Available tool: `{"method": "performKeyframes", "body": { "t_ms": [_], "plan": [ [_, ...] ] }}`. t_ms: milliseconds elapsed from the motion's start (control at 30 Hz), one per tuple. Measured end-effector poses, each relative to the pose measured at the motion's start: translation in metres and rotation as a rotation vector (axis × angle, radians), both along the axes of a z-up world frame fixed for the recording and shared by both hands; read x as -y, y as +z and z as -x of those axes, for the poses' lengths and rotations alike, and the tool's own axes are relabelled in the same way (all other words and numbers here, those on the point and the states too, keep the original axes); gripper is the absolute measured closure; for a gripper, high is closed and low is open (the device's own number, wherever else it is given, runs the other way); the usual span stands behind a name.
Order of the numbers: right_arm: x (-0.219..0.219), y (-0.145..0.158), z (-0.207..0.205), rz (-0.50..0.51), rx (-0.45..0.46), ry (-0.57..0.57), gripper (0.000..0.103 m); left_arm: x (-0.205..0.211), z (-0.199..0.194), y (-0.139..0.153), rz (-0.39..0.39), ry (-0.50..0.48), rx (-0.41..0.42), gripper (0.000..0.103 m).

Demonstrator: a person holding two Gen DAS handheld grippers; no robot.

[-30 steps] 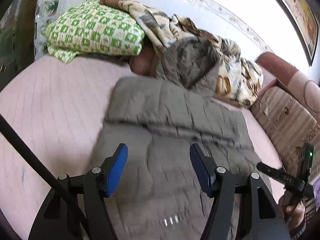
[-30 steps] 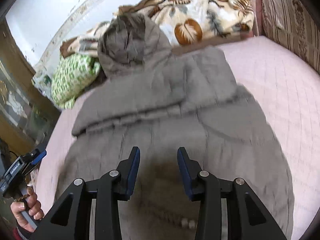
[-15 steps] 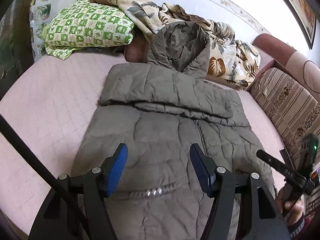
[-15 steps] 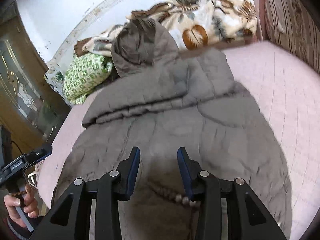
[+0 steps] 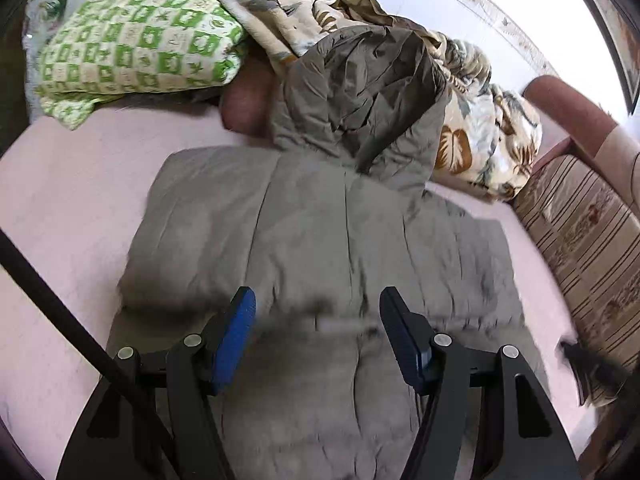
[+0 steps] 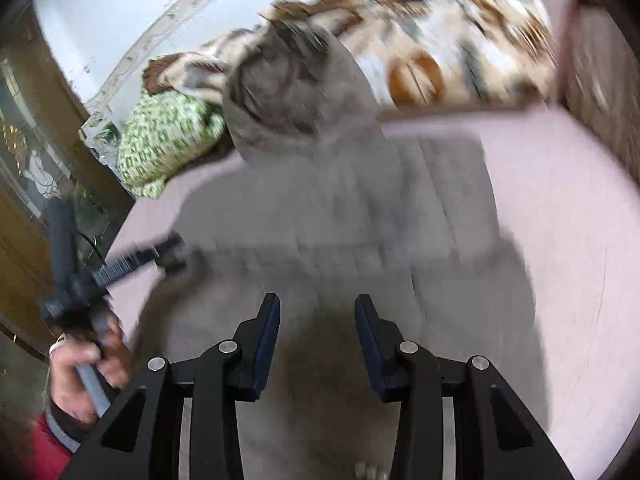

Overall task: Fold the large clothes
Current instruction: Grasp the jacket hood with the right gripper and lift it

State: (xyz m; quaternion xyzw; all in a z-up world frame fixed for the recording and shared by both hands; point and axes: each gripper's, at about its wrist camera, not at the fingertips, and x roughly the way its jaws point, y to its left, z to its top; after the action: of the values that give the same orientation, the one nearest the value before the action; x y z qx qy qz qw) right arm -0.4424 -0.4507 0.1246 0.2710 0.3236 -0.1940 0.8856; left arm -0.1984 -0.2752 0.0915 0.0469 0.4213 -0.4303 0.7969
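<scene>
A large grey-brown padded jacket (image 5: pixel 320 240) lies flat on the pink bed (image 5: pixel 72 208), sleeves folded across the body, its hood (image 5: pixel 360 92) resting against the bedding at the head end. My left gripper (image 5: pixel 318 332) is open and empty, hovering over the jacket's lower half. My right gripper (image 6: pixel 318 336) is open and empty over the jacket (image 6: pixel 340 220) too. The right wrist view is blurred; it shows the left gripper (image 6: pixel 168 252) at the jacket's left edge.
A green checked pillow (image 5: pixel 136 52) and a leaf-print blanket (image 5: pixel 484 140) lie at the head of the bed. A striped sofa (image 5: pixel 584 240) stands along the right side. A dark pole (image 5: pixel 60 312) crosses the left wrist view.
Both grippers have moved forward over the jacket toward its folded sleeves and hood, and are still moving. Both stay open and empty.
</scene>
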Motion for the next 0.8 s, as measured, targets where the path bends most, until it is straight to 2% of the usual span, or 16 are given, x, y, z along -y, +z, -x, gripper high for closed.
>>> {"method": "performKeyframes", "body": {
  "t_ms": [67, 133, 167, 267, 333, 400, 467, 633, 667, 700, 733, 767, 800],
  "plan": [
    [0.019, 0.034, -0.028, 0.031, 0.013, 0.002, 0.059, 0.001, -0.014, 0.003, 0.022, 0.026, 0.001, 0.039],
    [0.05, 0.069, -0.066, 0.041, 0.039, -0.017, 0.049, 0.005, -0.031, 0.012, 0.048, 0.031, -0.004, 0.039],
    [0.065, 0.081, -0.087, 0.064, 0.037, -0.031, 0.044, 0.007, -0.038, 0.018, 0.059, 0.029, 0.003, 0.039],
    [0.109, 0.099, -0.135, 0.111, 0.021, -0.084, 0.044, 0.007, -0.058, 0.045, 0.098, 0.027, 0.035, 0.039],
    [0.14, 0.103, -0.168, 0.159, -0.002, -0.132, 0.044, 0.001, -0.066, 0.056, 0.126, 0.034, 0.04, 0.038],
    [0.17, 0.1, -0.192, 0.149, -0.003, -0.158, 0.044, -0.002, -0.069, 0.055, 0.135, 0.054, 0.022, 0.035],
    [0.193, 0.092, -0.218, 0.159, -0.03, -0.183, 0.044, 0.004, -0.071, 0.05, 0.135, 0.027, 0.007, 0.035],
    [0.222, 0.071, -0.264, 0.229, -0.103, -0.194, 0.044, 0.024, -0.087, 0.042, 0.119, 0.017, -0.024, 0.035],
    [0.225, 0.066, -0.272, 0.241, -0.103, -0.186, 0.052, 0.028, -0.089, 0.041, 0.114, 0.012, -0.023, 0.035],
    [0.227, 0.062, -0.277, 0.254, -0.103, -0.175, 0.086, 0.032, -0.09, 0.041, 0.116, 0.006, -0.02, 0.035],
    [0.228, 0.058, -0.282, 0.257, -0.113, -0.154, 0.098, 0.036, -0.09, 0.041, 0.122, -0.005, -0.025, 0.035],
    [0.225, 0.053, -0.284, 0.266, -0.133, -0.136, 0.098, 0.041, -0.092, 0.04, 0.127, -0.018, -0.037, 0.035],
    [0.217, 0.052, -0.282, 0.299, -0.114, -0.118, 0.098, 0.046, -0.094, 0.04, 0.137, -0.03, -0.054, 0.035]
  ]
}}
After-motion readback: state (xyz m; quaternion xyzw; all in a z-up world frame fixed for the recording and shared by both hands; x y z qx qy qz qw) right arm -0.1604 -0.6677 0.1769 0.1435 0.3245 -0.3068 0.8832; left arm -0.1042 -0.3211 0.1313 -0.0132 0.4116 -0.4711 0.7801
